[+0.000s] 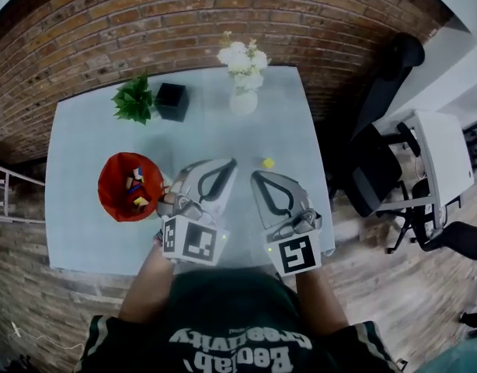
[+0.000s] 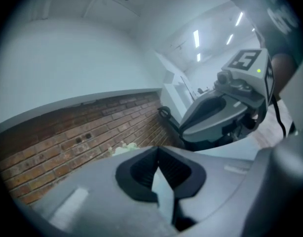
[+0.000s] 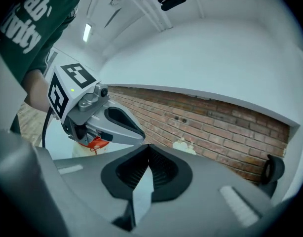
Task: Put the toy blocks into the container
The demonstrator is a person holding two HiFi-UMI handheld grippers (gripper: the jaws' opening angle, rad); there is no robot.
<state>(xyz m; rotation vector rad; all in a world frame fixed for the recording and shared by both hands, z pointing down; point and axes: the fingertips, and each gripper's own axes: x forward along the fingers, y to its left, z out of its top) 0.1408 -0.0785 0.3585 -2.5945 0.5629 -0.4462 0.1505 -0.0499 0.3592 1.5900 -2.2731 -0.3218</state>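
A red container sits on the left of the pale table, with several coloured toy blocks inside it. One small yellow block lies on the table just beyond my right gripper. My left gripper hovers to the right of the container, shut and empty. My right gripper is beside it, also shut with nothing held. Both point up toward the brick wall. In the right gripper view, the container peeks out behind the left gripper.
At the table's far edge stand a green plant, a black box and a white vase of flowers. A brick wall is behind them. To the right are black office chairs and a white desk.
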